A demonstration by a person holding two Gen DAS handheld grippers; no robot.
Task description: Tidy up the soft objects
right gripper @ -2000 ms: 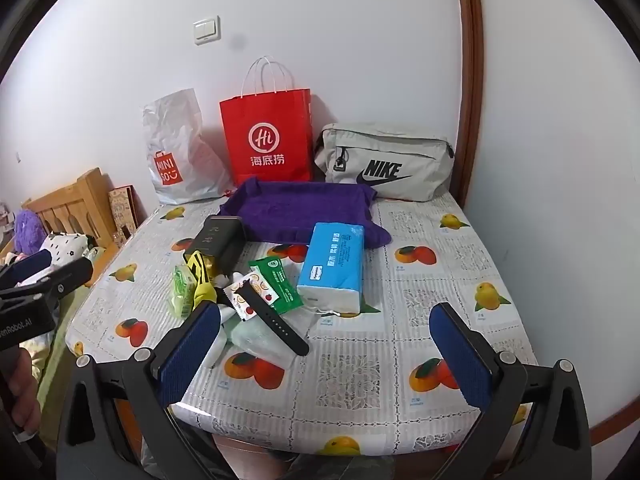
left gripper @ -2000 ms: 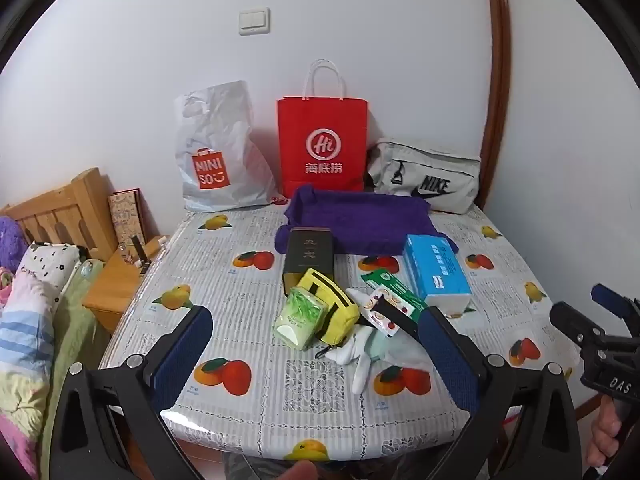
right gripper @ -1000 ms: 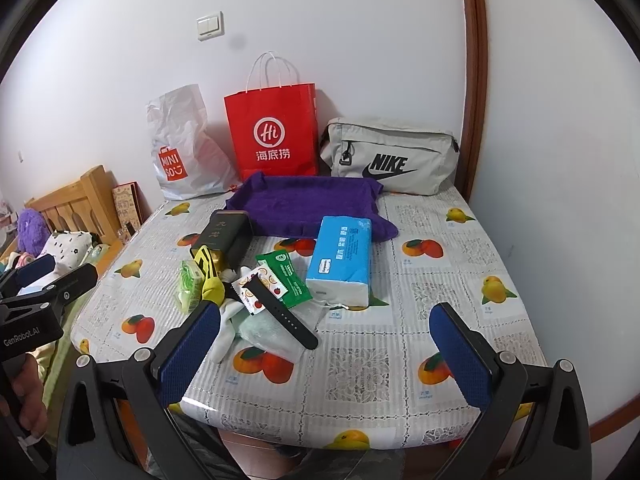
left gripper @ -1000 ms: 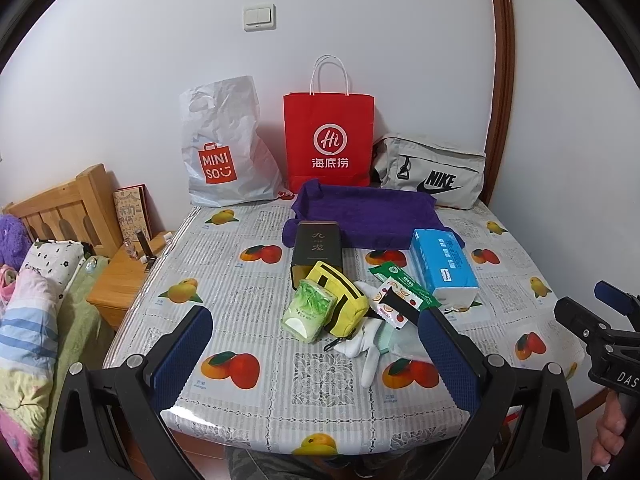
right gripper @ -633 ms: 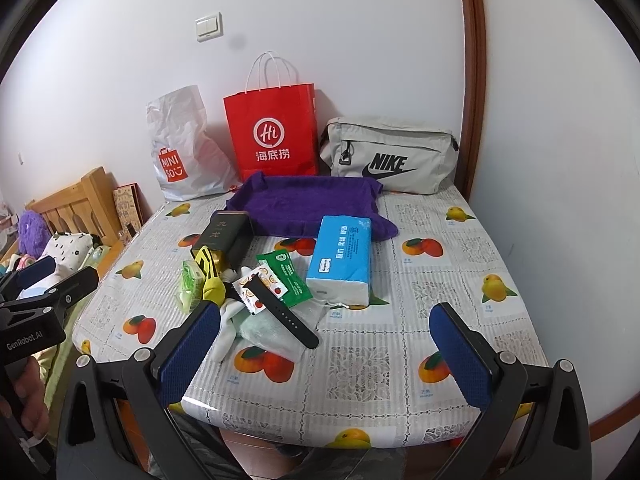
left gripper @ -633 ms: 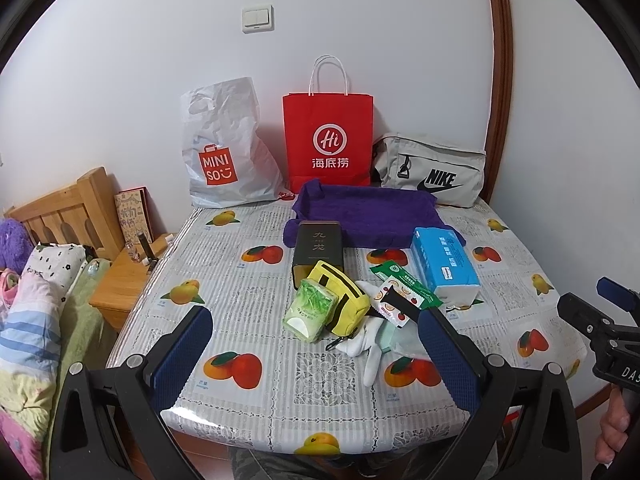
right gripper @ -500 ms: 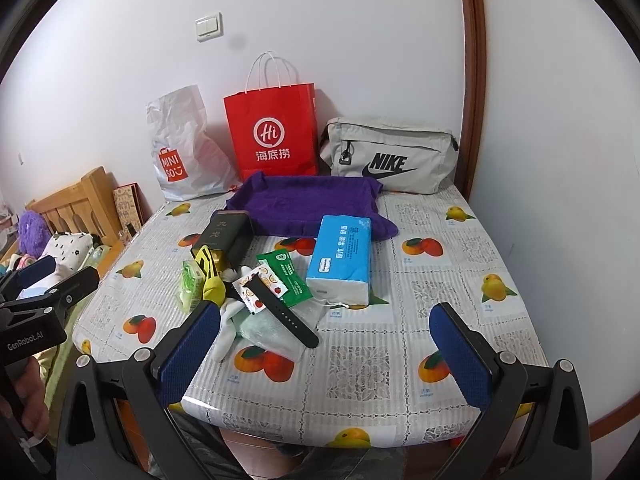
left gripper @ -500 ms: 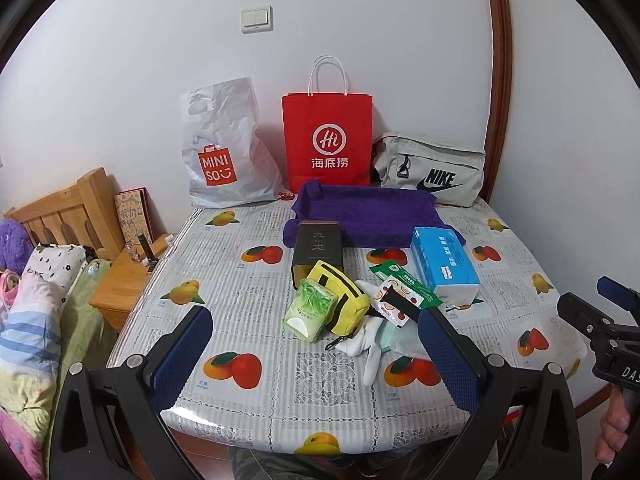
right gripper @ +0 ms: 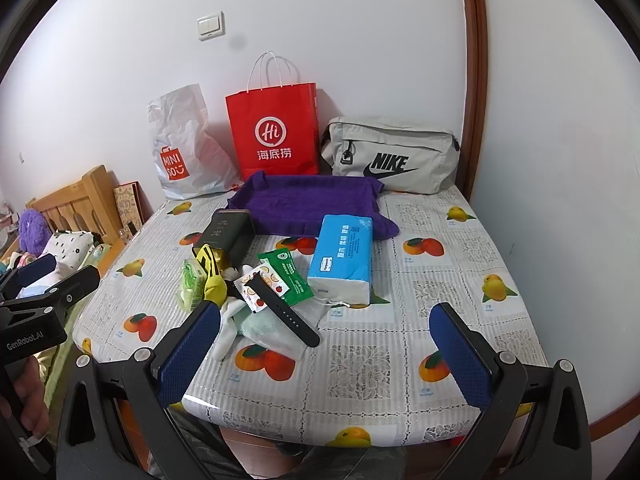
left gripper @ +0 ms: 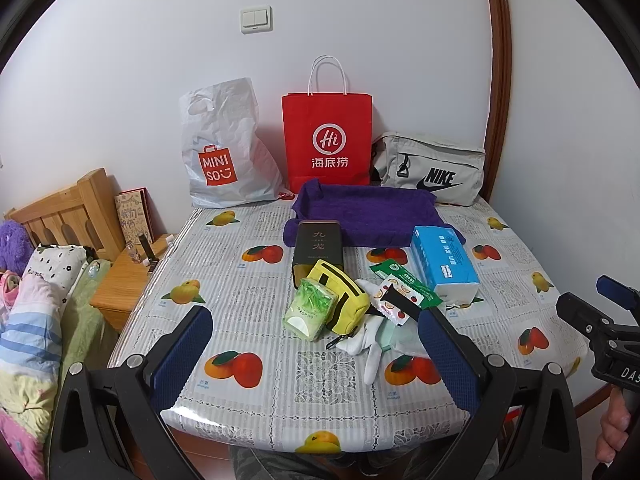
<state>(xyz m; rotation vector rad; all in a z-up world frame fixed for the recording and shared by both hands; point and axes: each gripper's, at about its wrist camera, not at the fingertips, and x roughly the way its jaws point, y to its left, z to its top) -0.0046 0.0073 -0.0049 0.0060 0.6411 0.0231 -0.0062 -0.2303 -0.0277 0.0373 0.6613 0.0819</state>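
Note:
A pile of small items lies mid-table: a green tissue pack (left gripper: pixel 310 314), a yellow pouch (left gripper: pixel 340 300), a white and mint soft toy (left gripper: pixel 376 344), snack packets (left gripper: pixel 404 284), a black strap (right gripper: pixel 284 312) and a dark tin (left gripper: pixel 318 246). A blue tissue pack (left gripper: pixel 444 260) lies to their right. A purple towel (left gripper: pixel 364 210) lies behind. My left gripper (left gripper: pixel 316 356) is open and empty at the near table edge. My right gripper (right gripper: pixel 324 354) is open and empty, also at the near edge, to the right of the pile.
A white MINISO bag (left gripper: pixel 222 152), a red paper bag (left gripper: pixel 326 140) and a grey Nike bag (left gripper: pixel 430 174) stand against the back wall. A wooden bedside stand (left gripper: pixel 128 276) and a bed (left gripper: pixel 28 308) are to the left. A wall is close on the right.
Both grippers pulled back and rose slightly about a second ago, then held still. Nothing on the table moved.

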